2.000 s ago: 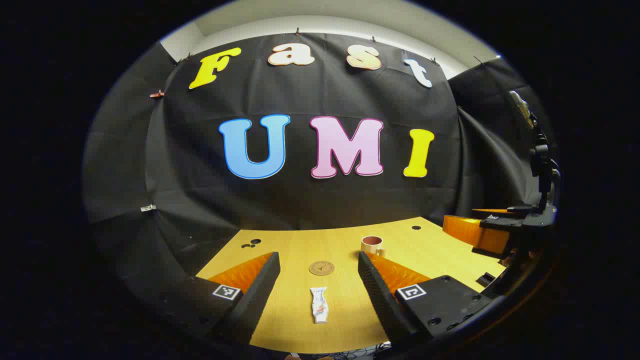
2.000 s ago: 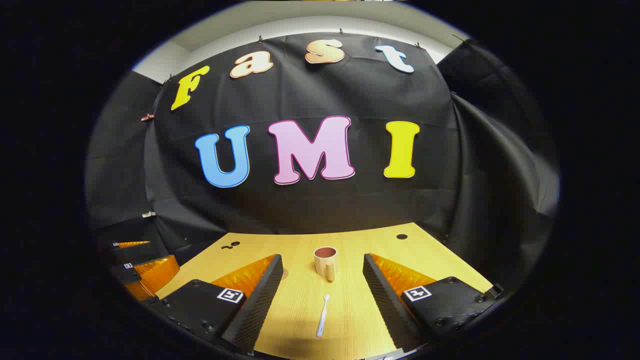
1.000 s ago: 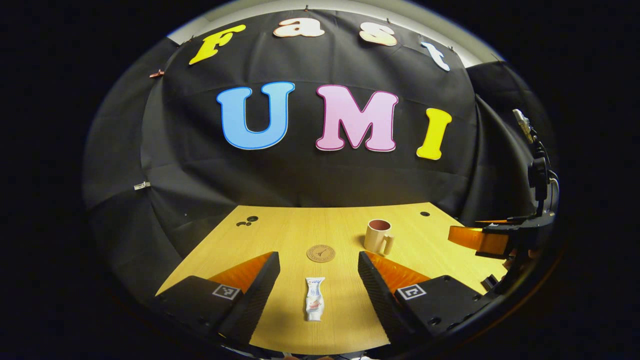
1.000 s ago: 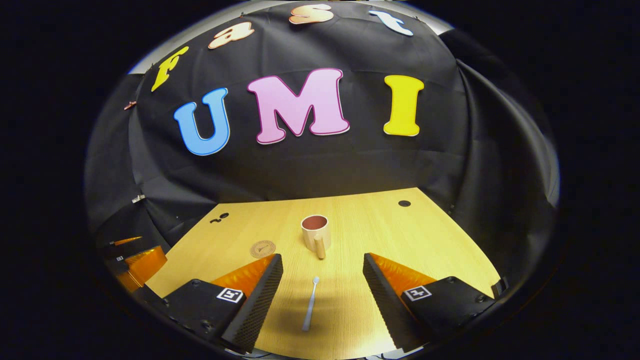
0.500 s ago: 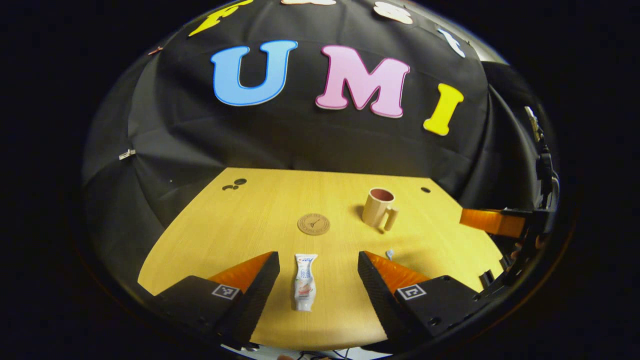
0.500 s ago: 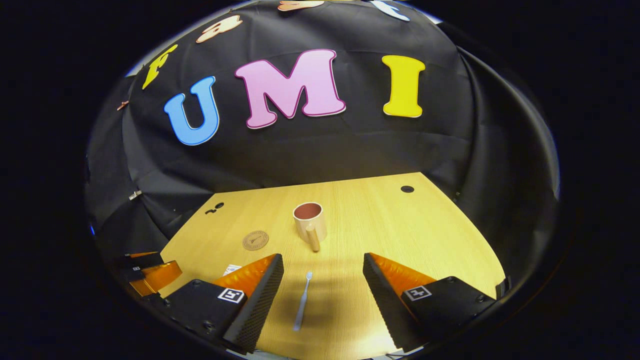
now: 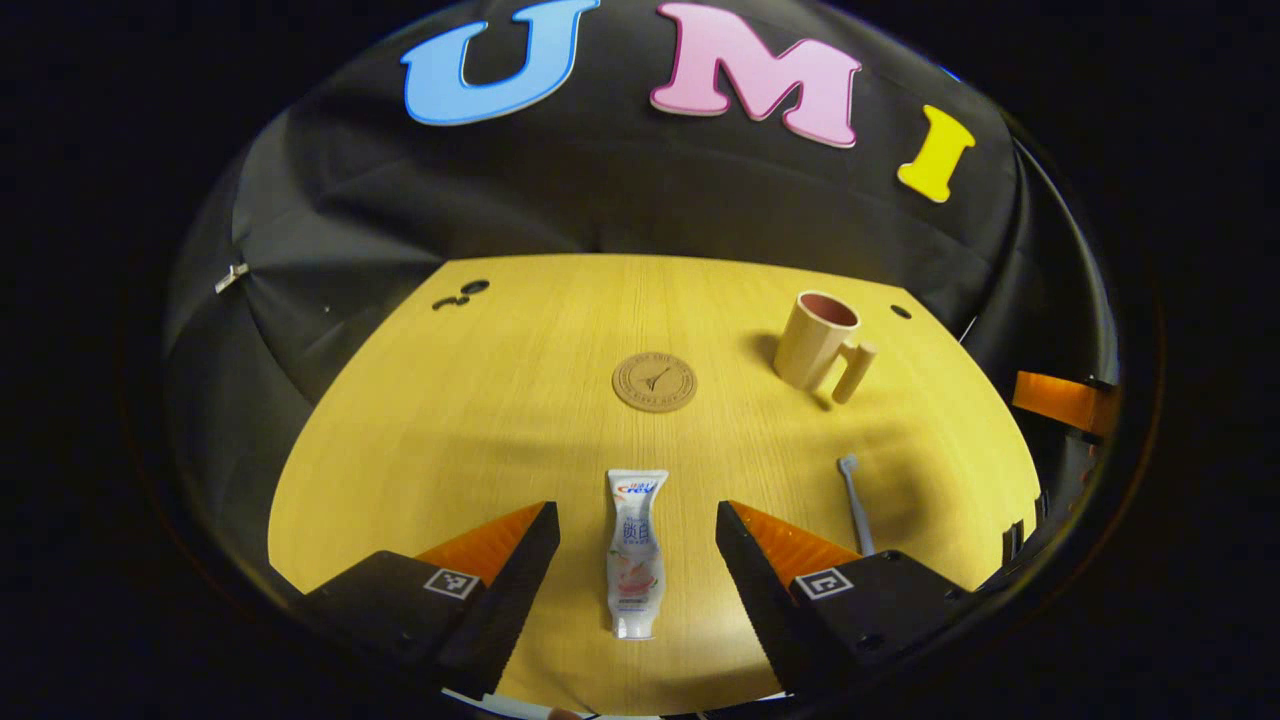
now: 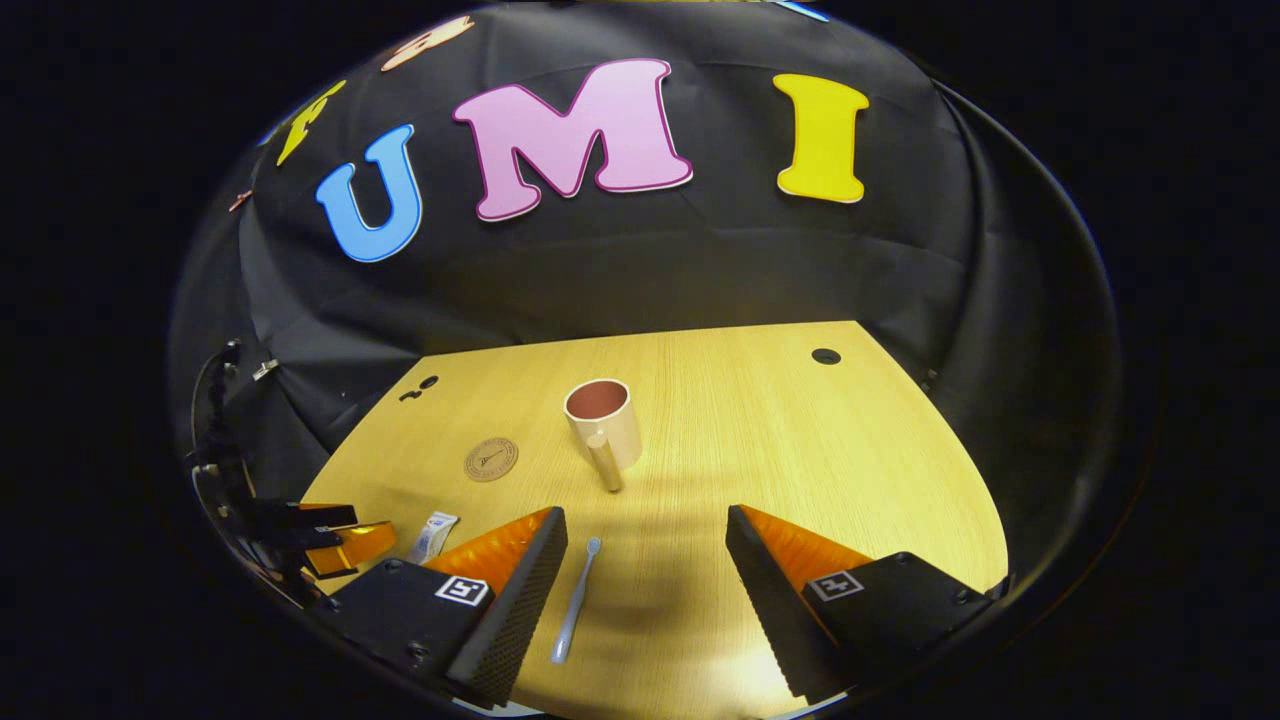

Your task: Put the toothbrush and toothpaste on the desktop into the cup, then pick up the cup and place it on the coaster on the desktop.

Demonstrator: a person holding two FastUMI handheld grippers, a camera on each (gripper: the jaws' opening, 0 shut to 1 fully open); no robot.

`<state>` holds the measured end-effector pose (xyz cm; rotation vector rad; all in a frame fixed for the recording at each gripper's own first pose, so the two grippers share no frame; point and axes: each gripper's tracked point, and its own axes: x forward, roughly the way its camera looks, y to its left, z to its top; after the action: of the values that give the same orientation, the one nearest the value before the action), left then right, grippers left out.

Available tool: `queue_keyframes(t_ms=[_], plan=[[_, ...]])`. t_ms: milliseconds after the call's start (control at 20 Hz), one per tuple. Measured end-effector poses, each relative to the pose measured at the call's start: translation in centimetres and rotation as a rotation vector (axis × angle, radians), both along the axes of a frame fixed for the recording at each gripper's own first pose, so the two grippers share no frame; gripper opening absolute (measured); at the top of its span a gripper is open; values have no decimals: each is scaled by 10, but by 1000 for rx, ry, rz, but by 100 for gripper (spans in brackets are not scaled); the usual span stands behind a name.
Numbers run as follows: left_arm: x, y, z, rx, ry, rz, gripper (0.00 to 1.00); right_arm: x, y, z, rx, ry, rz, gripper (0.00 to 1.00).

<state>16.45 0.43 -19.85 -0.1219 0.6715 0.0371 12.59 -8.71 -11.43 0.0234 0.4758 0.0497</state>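
Left gripper (image 7: 638, 525) hangs spread wide, the toothpaste (image 7: 634, 552) flat between its fingers. Right gripper (image 8: 647, 530) gapes likewise, the toothbrush (image 8: 574, 603) beside its left finger, cup (image 8: 603, 419) and coaster (image 8: 491, 459) beyond.

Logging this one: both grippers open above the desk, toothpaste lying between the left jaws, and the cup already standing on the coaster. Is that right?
Not quite. The cup is not on the coaster; it stands on the bare desk beside it, apart from it, as the left gripper view shows. The rest holds: both grippers open, toothpaste between the left jaws.
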Motion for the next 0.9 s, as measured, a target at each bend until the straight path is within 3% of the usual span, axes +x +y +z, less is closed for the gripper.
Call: queue_keyframes(t_ms=[300,550,900], plan=[[14,4,-50,42,177,13,98,-1,-17,-34,1,106,4,99],[23,3,-68,47,248,14,98,-6,-20,-60,28,187,2,99],[35,-5,-82,19,304,-2,85,-22,-2,-86,44,282,48,99]])
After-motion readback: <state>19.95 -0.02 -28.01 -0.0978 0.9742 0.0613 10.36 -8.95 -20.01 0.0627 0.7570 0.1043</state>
